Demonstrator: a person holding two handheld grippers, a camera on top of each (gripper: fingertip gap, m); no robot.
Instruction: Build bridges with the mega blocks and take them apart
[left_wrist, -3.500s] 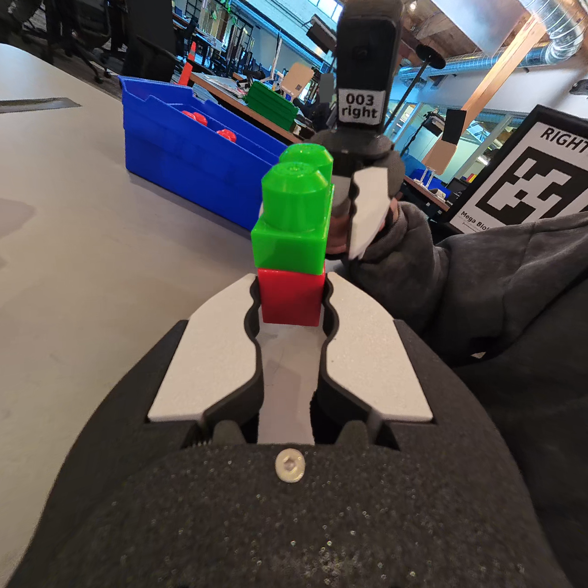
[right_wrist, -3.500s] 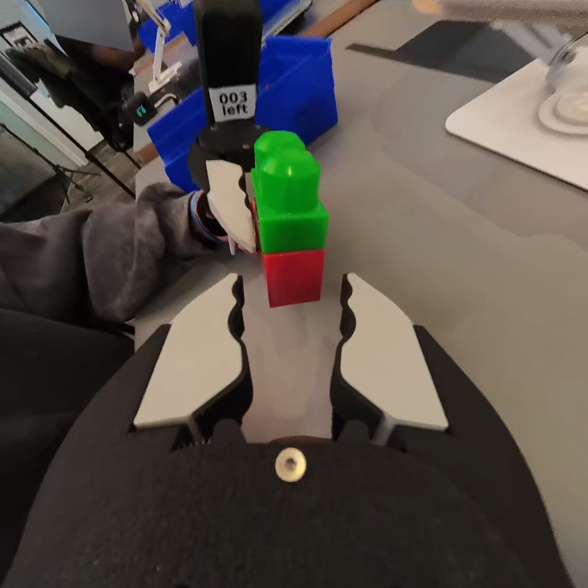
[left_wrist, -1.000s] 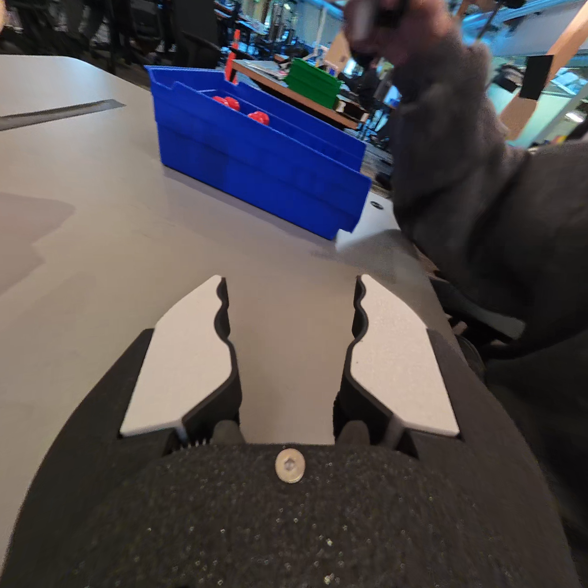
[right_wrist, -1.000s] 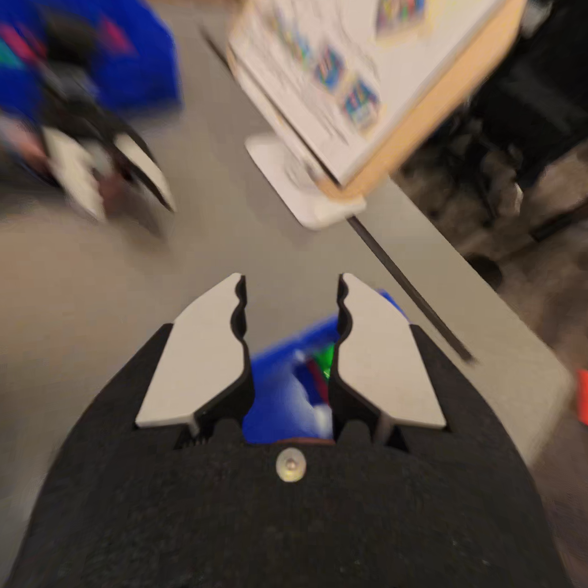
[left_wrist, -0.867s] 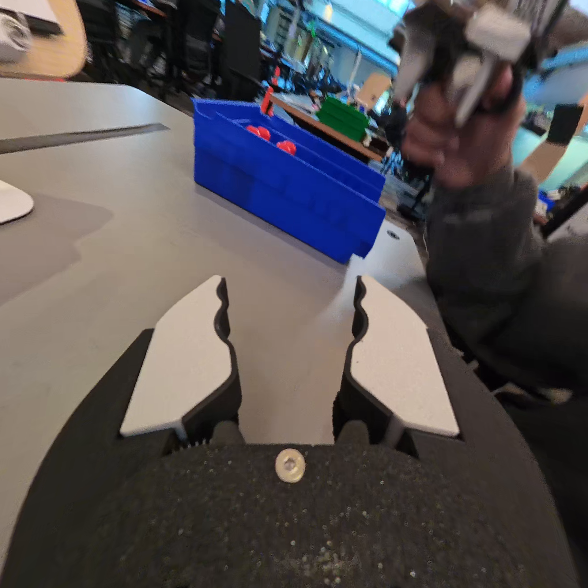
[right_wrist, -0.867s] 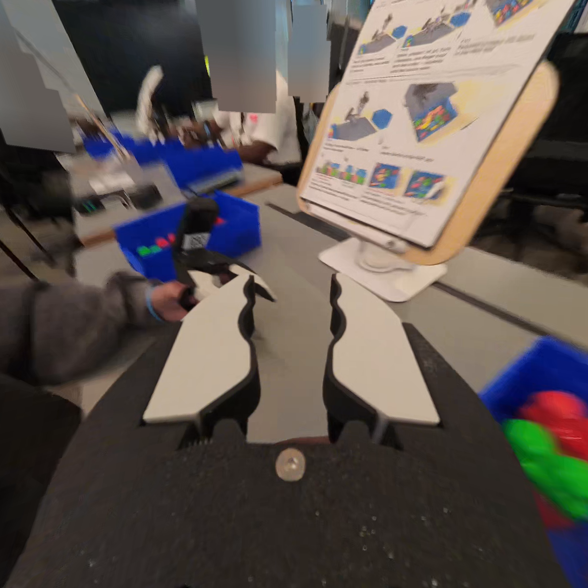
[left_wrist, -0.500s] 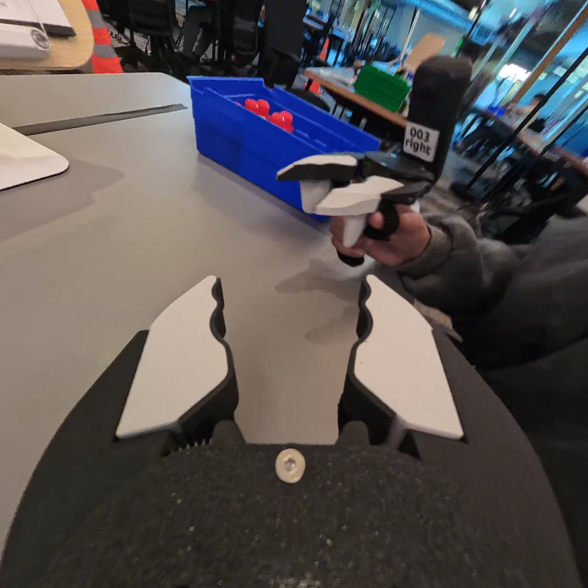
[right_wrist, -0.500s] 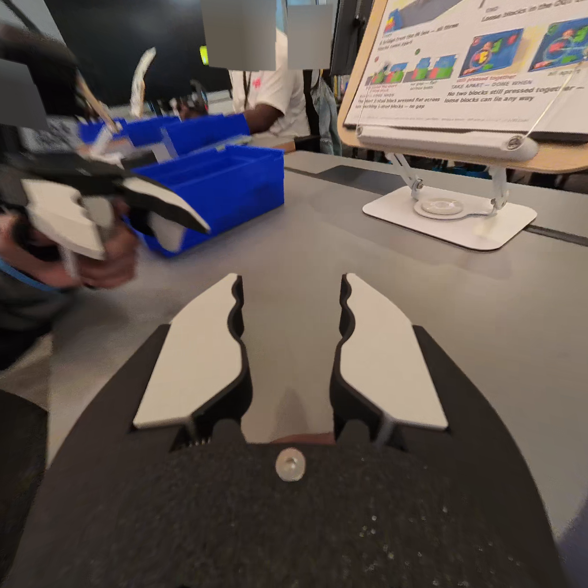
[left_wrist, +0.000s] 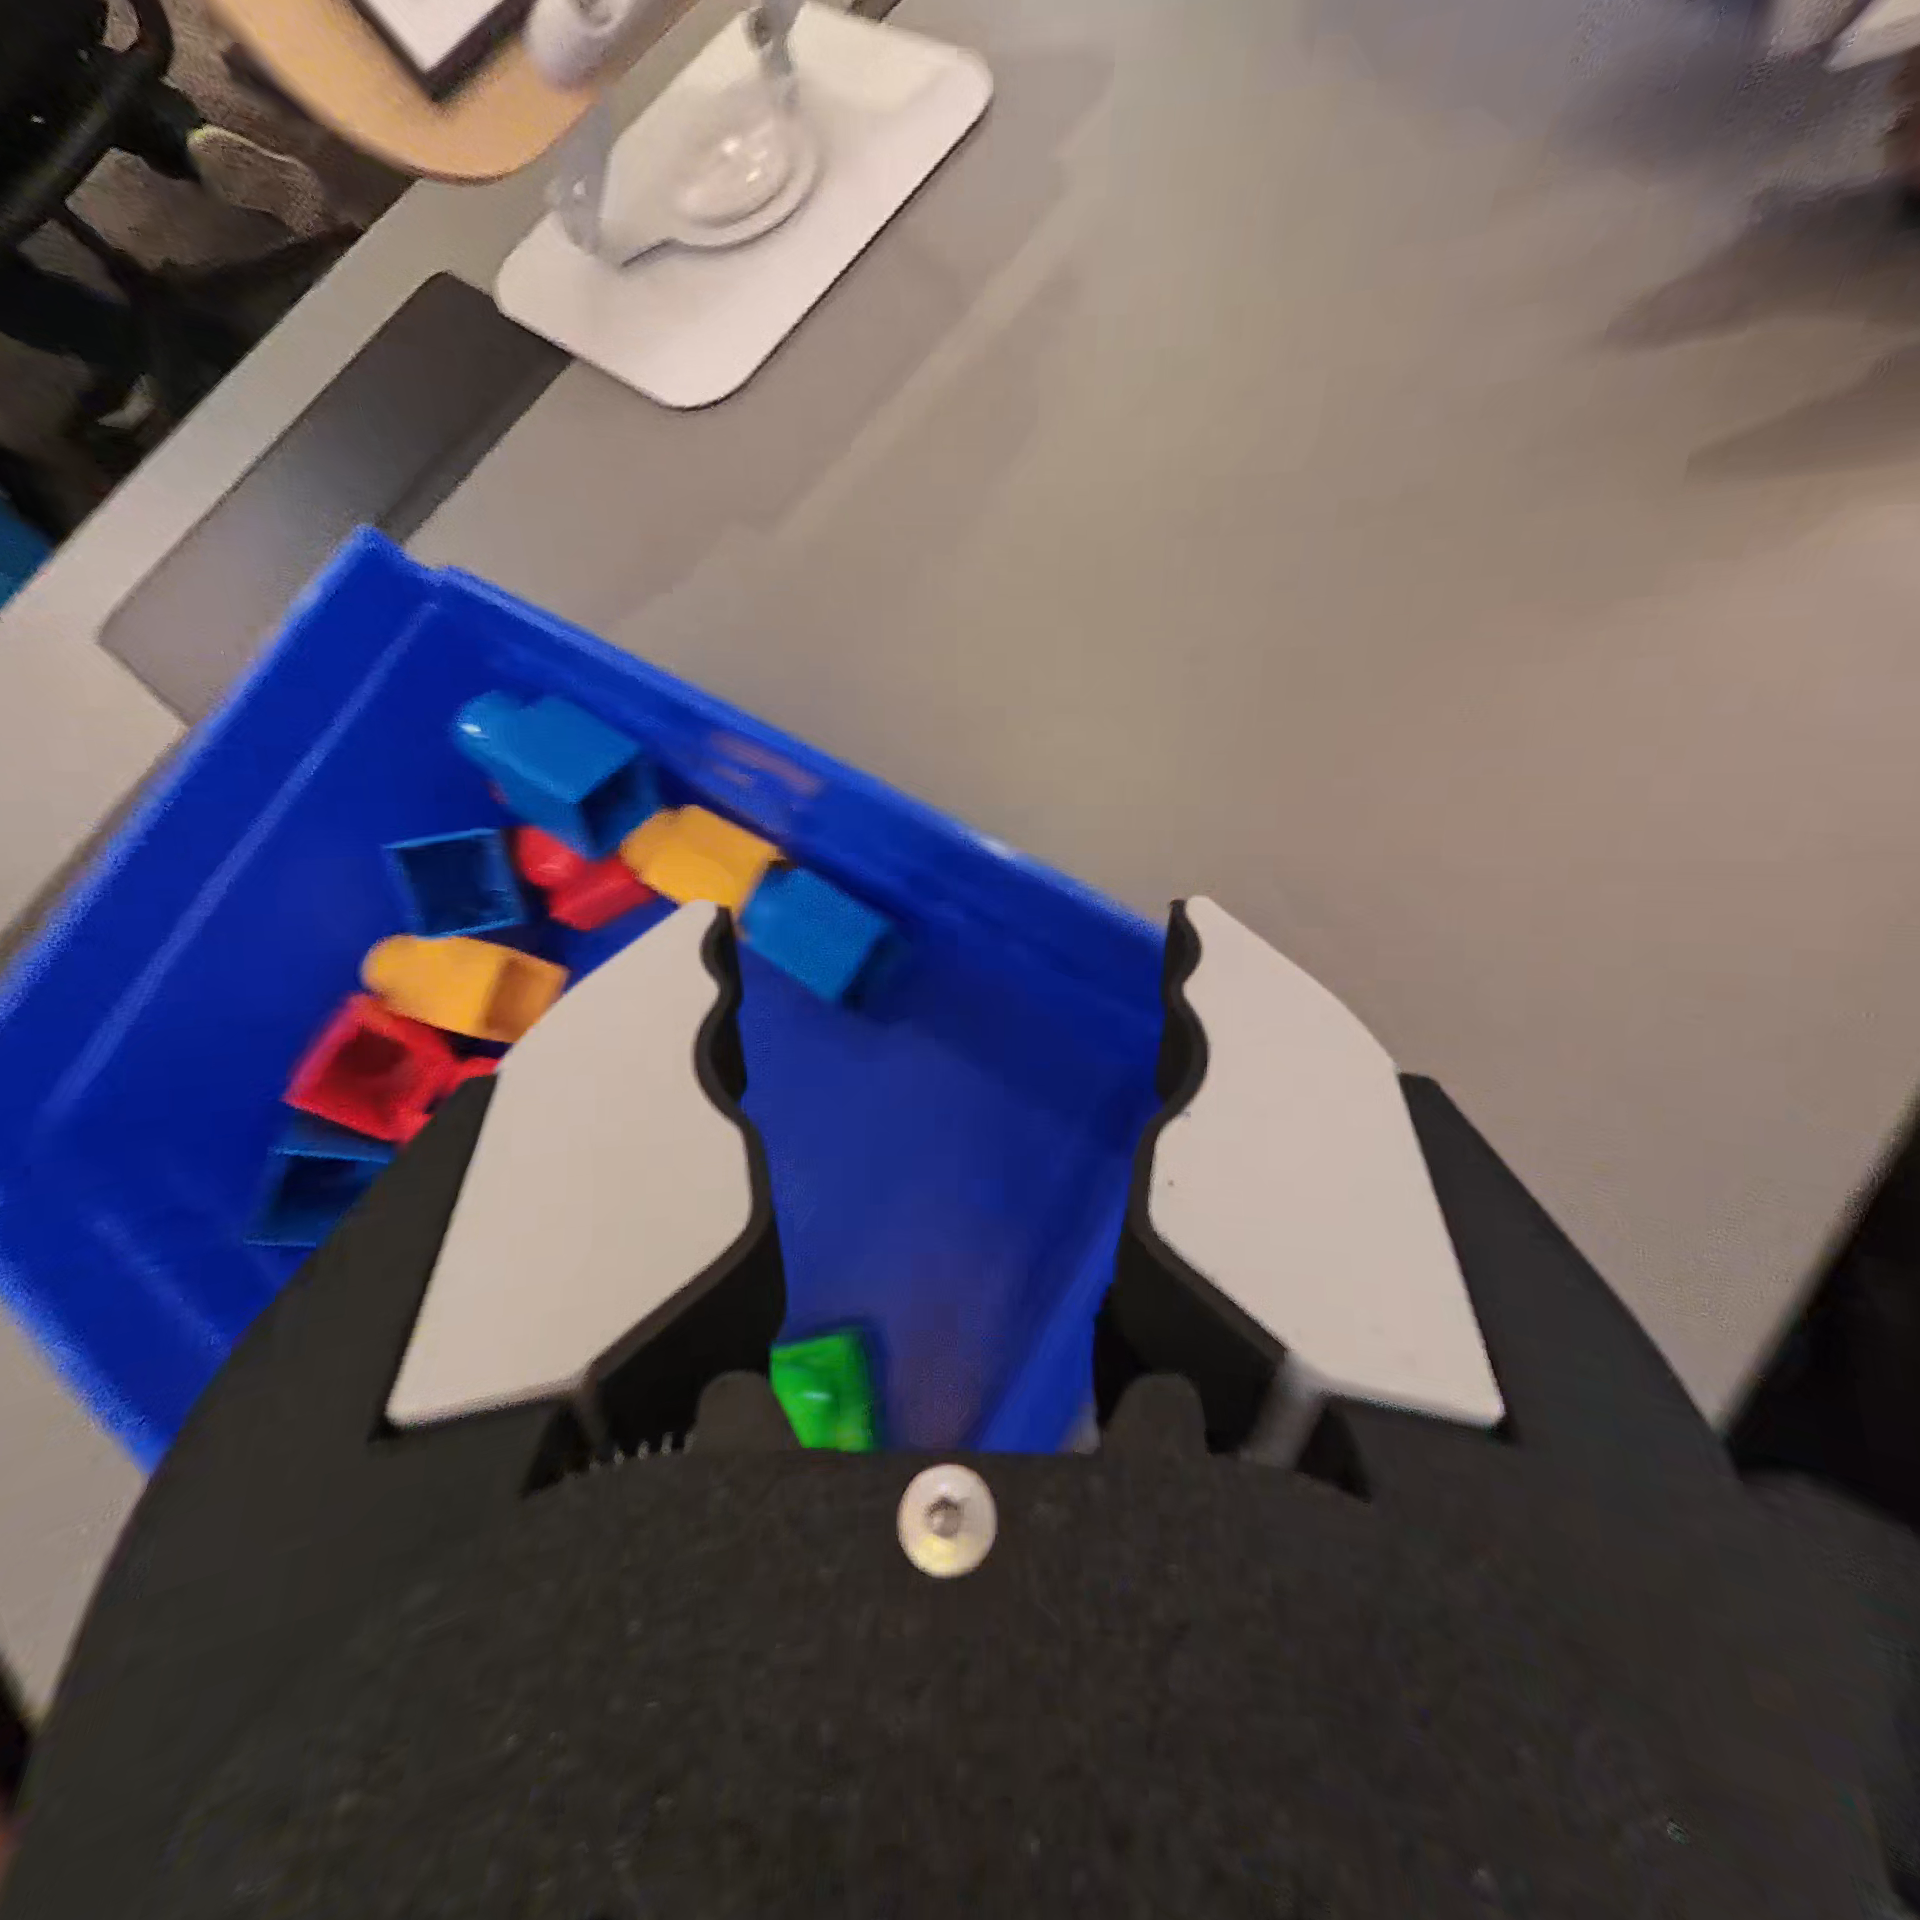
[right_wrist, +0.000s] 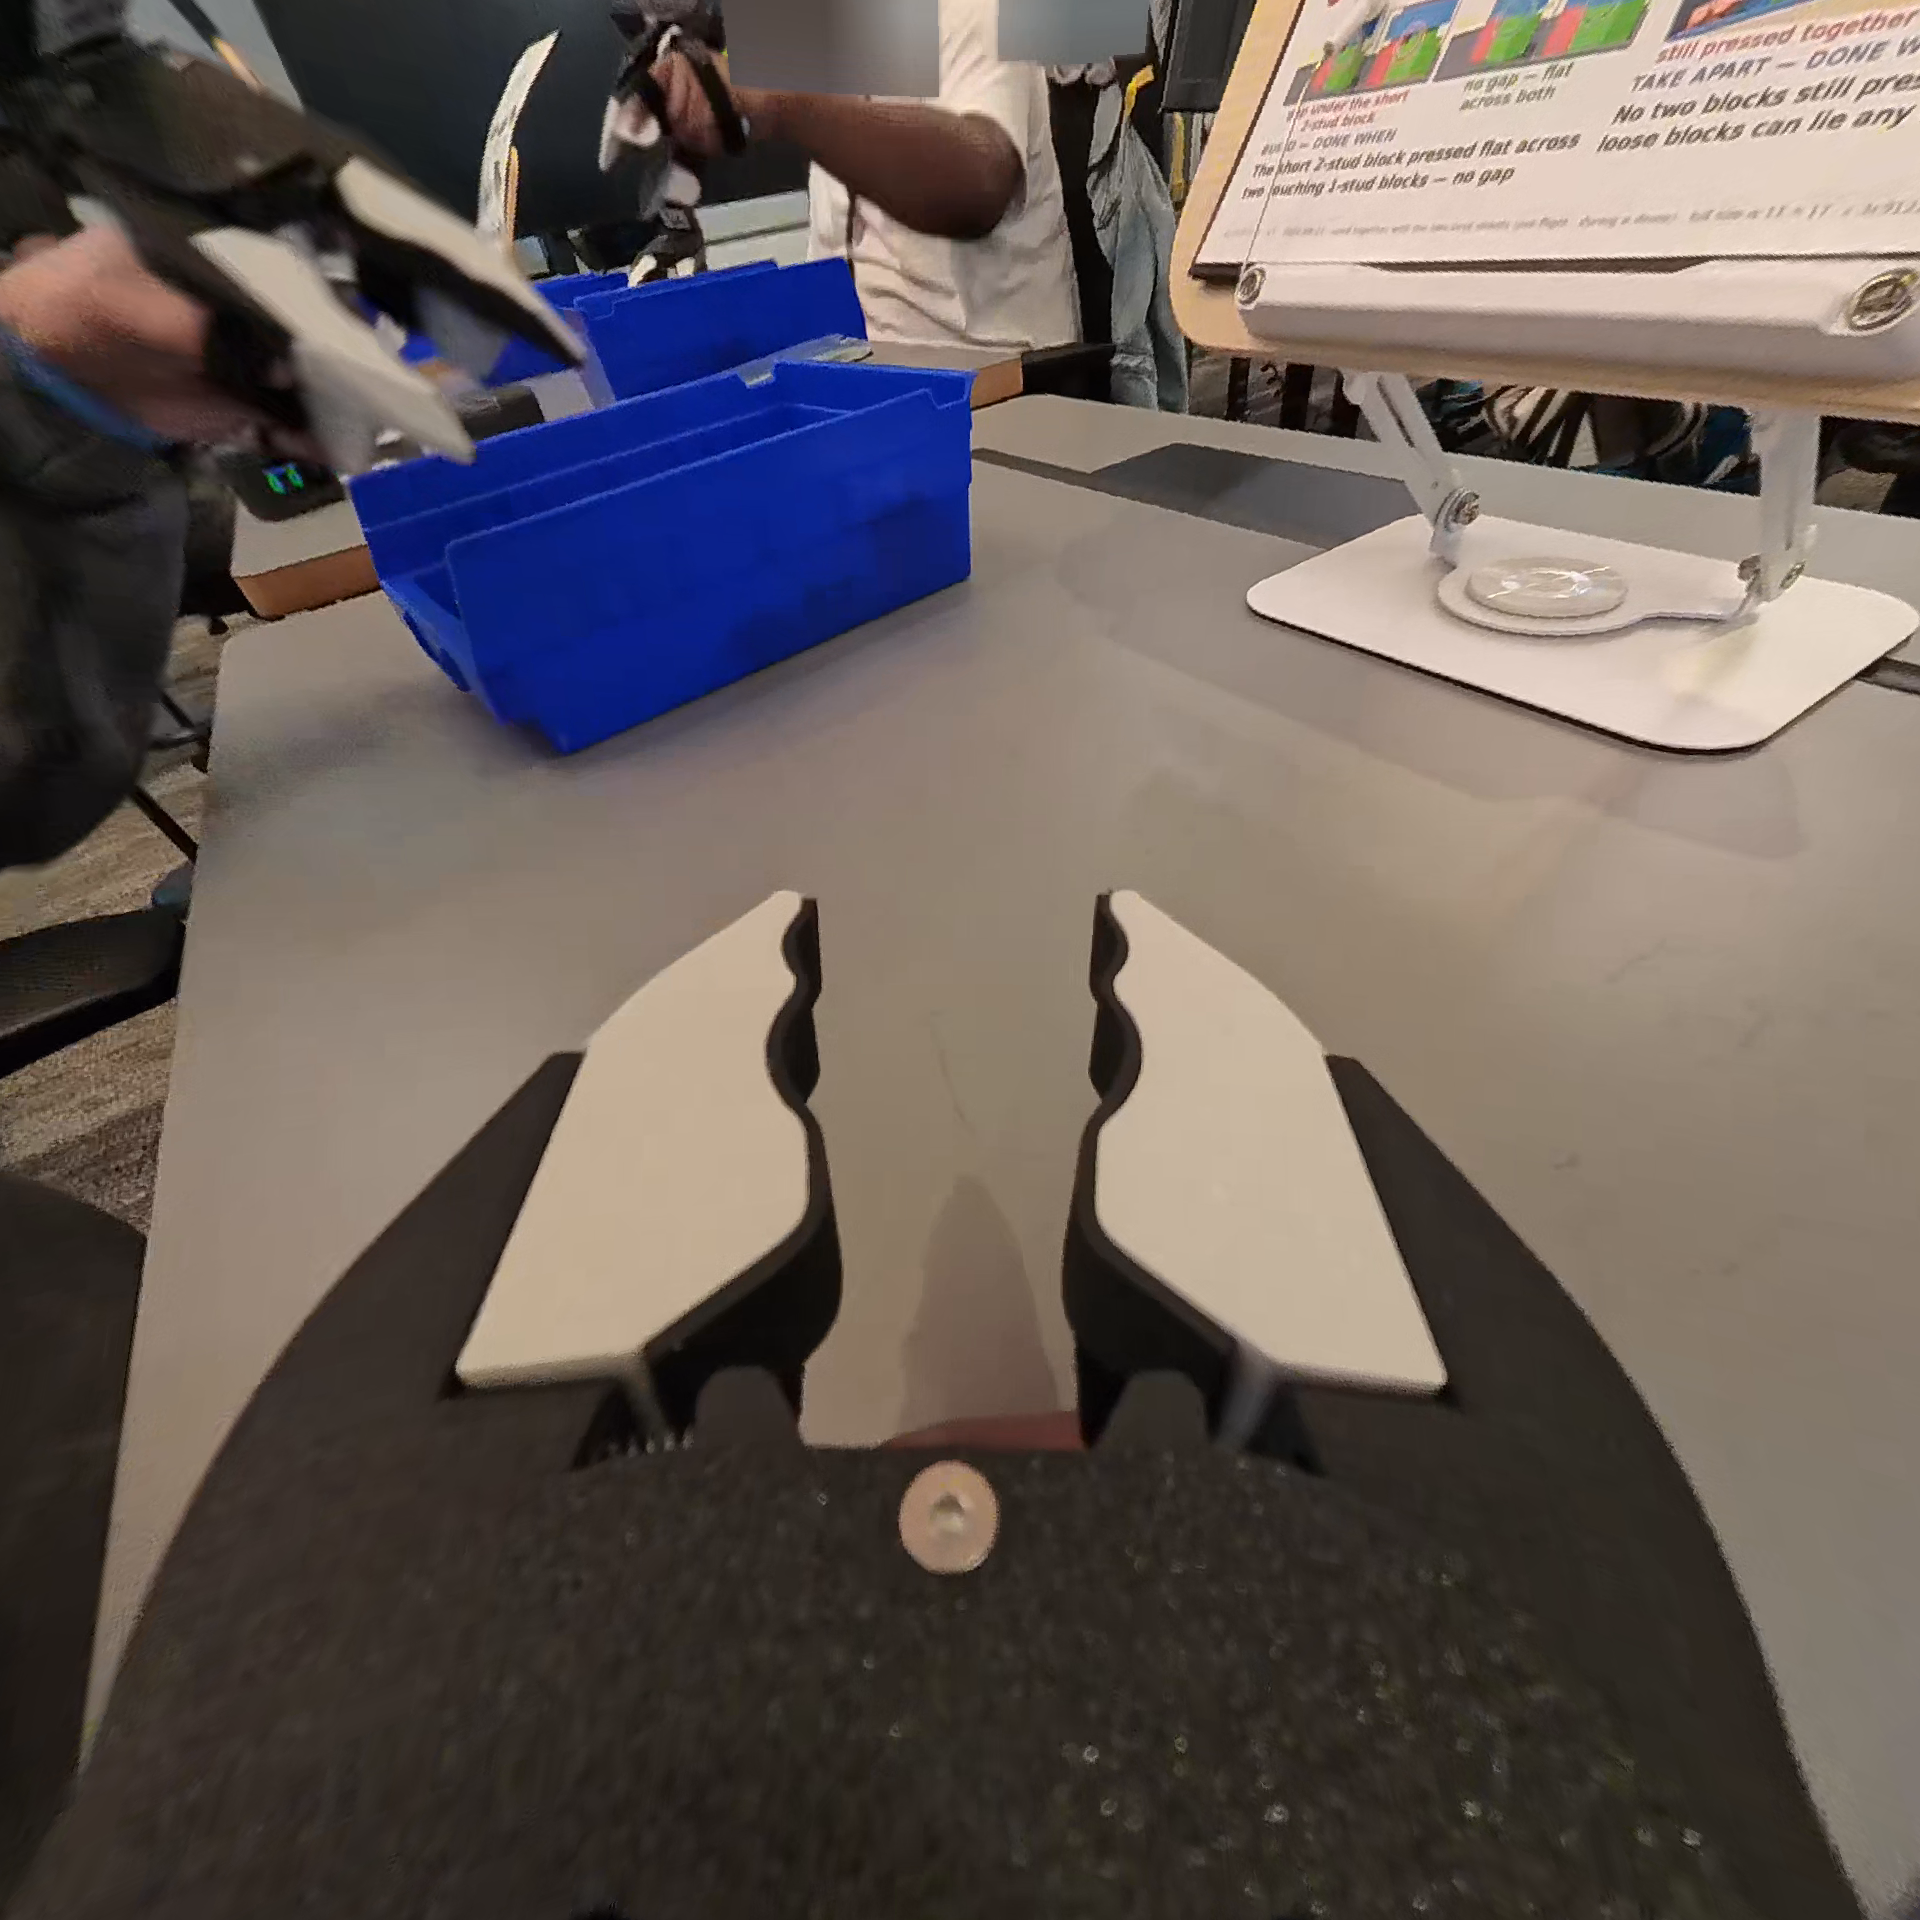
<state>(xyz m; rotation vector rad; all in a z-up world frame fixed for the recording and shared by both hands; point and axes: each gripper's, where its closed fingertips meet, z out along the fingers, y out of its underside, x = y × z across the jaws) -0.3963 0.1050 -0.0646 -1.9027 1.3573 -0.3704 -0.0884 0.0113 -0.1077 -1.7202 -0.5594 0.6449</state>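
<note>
blue plastic fills the left wrist view: the left gripper (left_wrist: 945, 925) hangs over a blue bin (left_wrist: 997, 914) on the grey counter (left_wrist: 1351, 623), jaws spread and empty, with loose mega blocks (left_wrist: 561, 769) in blue, orange and red heaped by the bin's far wall and a green block (left_wrist: 826, 1392) lying apart near the gripper's base. in the right wrist view the right gripper (right_wrist: 954, 914) sits low over bare counter, jaws spread and holding nothing, with another blue bin (right_wrist: 707, 582) ahead to the left, a white stand (right_wrist: 1579, 634) to the right, and the left gripper blurred at upper left.
</note>
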